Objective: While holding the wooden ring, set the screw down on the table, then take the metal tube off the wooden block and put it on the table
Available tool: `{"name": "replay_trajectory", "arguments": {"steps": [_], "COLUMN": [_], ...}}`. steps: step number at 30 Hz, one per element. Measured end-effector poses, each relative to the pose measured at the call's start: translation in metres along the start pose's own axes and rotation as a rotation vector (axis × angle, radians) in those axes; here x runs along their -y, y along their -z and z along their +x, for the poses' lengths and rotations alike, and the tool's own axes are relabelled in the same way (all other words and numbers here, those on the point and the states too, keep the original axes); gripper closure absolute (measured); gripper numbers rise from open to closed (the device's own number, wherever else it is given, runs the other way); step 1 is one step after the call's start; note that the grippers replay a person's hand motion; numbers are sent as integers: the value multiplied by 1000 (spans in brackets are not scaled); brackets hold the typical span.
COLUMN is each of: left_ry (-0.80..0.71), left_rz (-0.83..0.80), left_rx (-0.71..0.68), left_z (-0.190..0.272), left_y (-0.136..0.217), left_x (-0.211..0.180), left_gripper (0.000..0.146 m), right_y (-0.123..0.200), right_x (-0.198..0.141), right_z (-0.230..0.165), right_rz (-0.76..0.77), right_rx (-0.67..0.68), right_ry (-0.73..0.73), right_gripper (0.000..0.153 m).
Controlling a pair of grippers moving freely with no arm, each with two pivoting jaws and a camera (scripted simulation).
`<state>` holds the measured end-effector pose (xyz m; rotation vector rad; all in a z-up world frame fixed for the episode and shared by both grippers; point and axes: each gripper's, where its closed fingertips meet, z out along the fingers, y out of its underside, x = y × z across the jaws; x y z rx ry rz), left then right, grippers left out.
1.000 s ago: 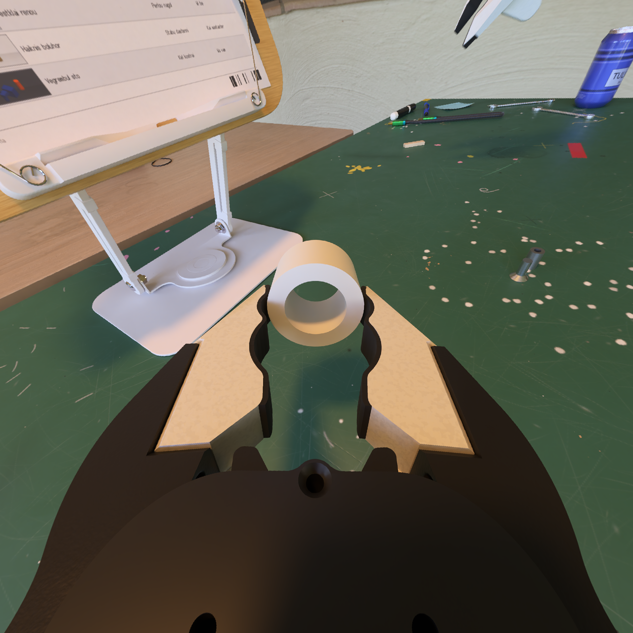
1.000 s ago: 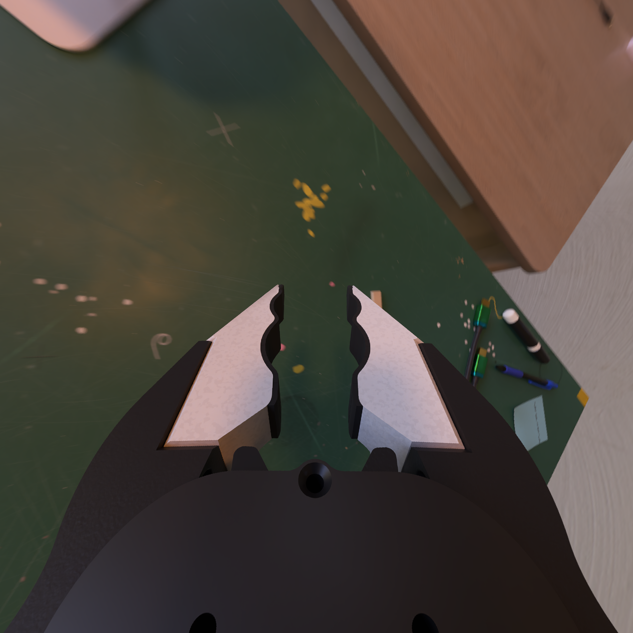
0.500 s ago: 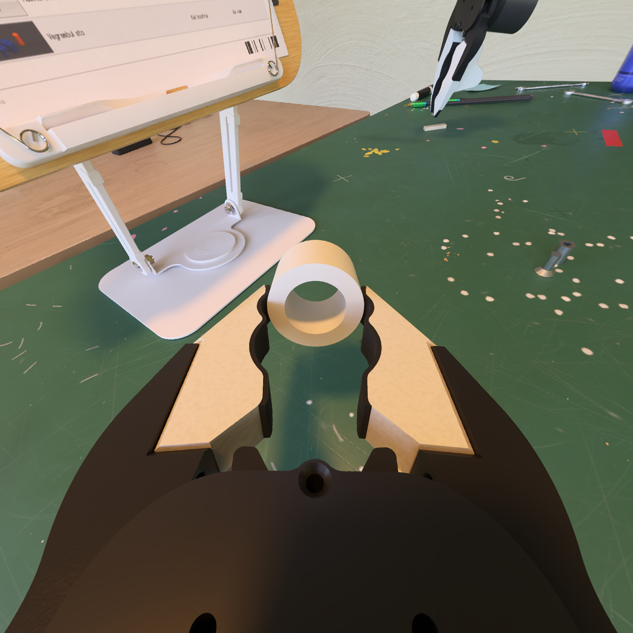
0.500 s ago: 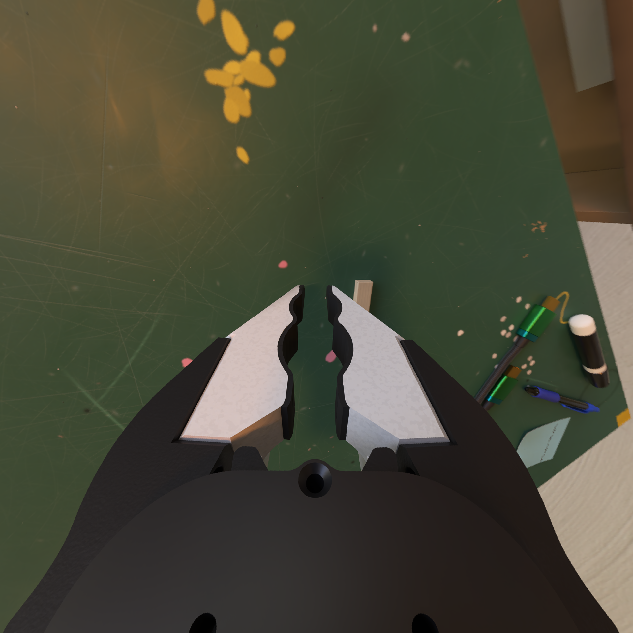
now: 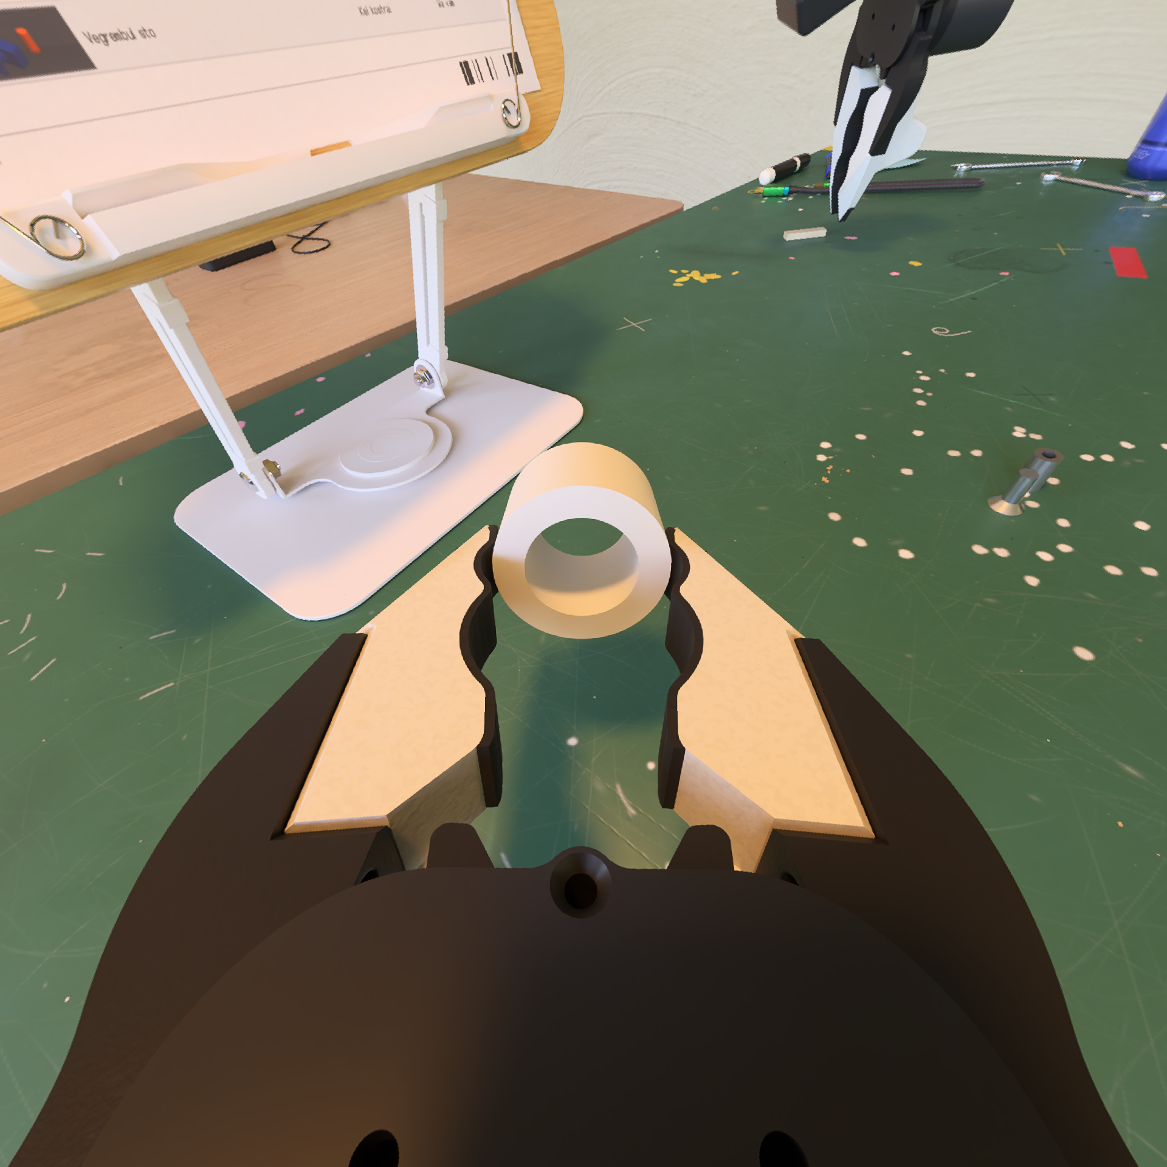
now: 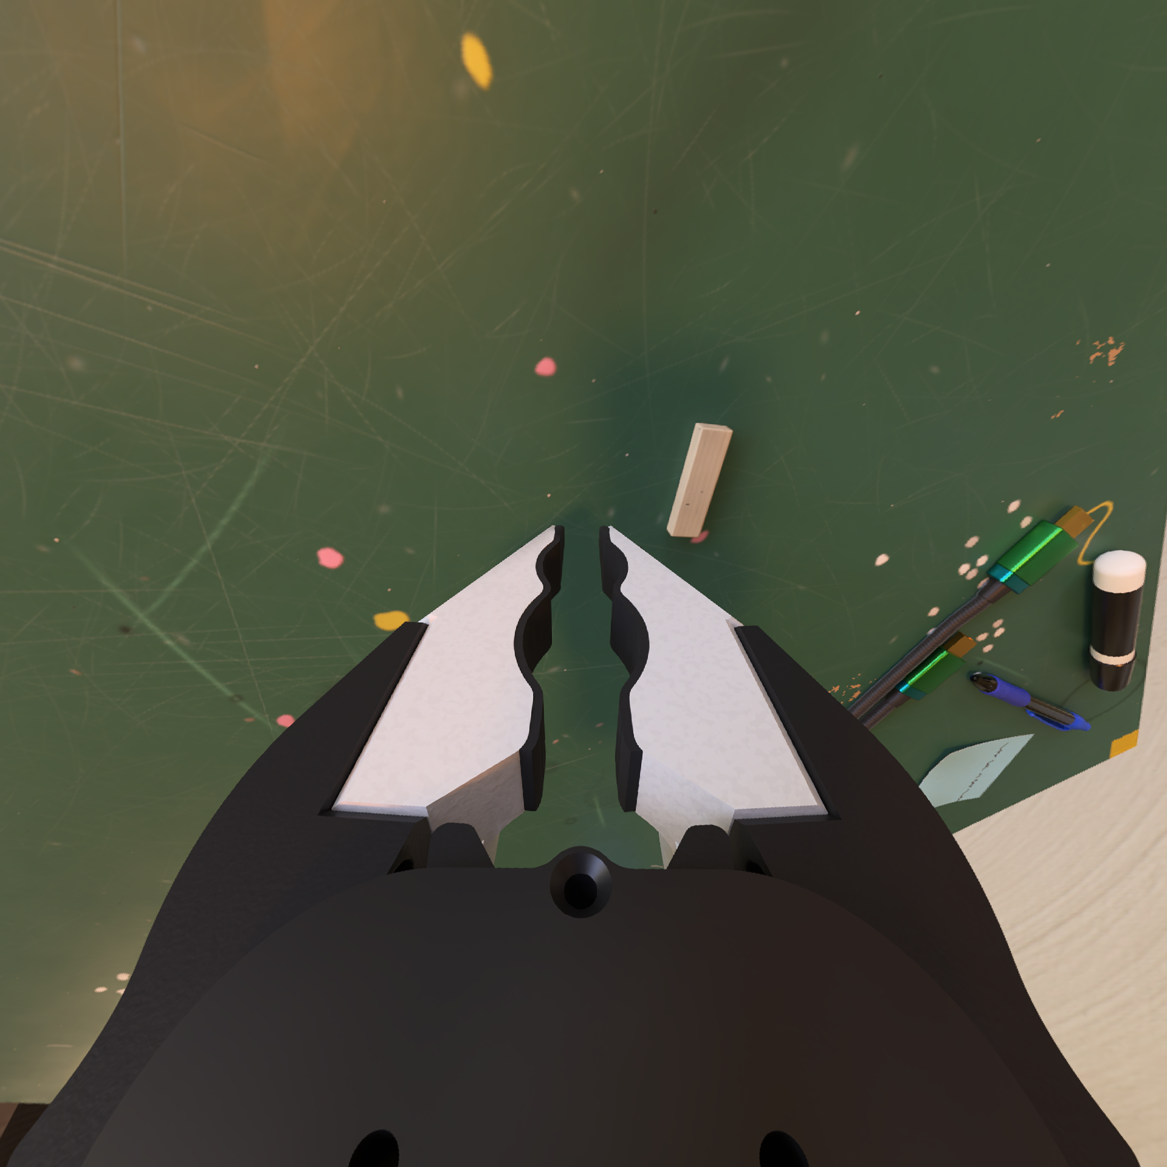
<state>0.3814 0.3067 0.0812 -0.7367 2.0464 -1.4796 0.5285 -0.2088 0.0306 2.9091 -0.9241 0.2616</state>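
My left gripper is shut on the pale wooden ring and holds it above the green mat, with the ring's hole facing the camera. A metal screw with a flared head lies on the mat to the right; its far end looks like a short hollow sleeve. A small wooden block lies flat on the mat and also shows in the left wrist view. No tube shows on it. My right gripper points down just left of the block. Its jaws are empty and nearly together. It also shows far off in the left wrist view.
A white stand holding a board with a sheet is to the left of the ring, beside a wooden desk. Pens, a marker, cables and a paper scrap lie near the mat's edge. Wrenches lie at the back right.
My right gripper came down close to the mat beside the wooden block, and its jaws narrowed from open to nearly together. My left gripper shifted slightly, still holding the ring.
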Motion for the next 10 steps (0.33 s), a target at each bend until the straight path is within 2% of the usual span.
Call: {"name": "replay_trajectory", "arguments": {"steps": [6, 10], "left_ry": [-5, -6], "left_rz": [0, -3], "left_rx": [3, 2], "left_z": [0, 0], "left_y": [0, 0], "left_x": [0, 0], "left_gripper": [94, 94], "right_y": [-3, 0], "right_x": [-3, 11], "right_z": [-12, -26], "right_rz": [-28, 49], "right_rx": [32, 94], "right_ry": [31, 44], "right_gripper": [145, 145]}}
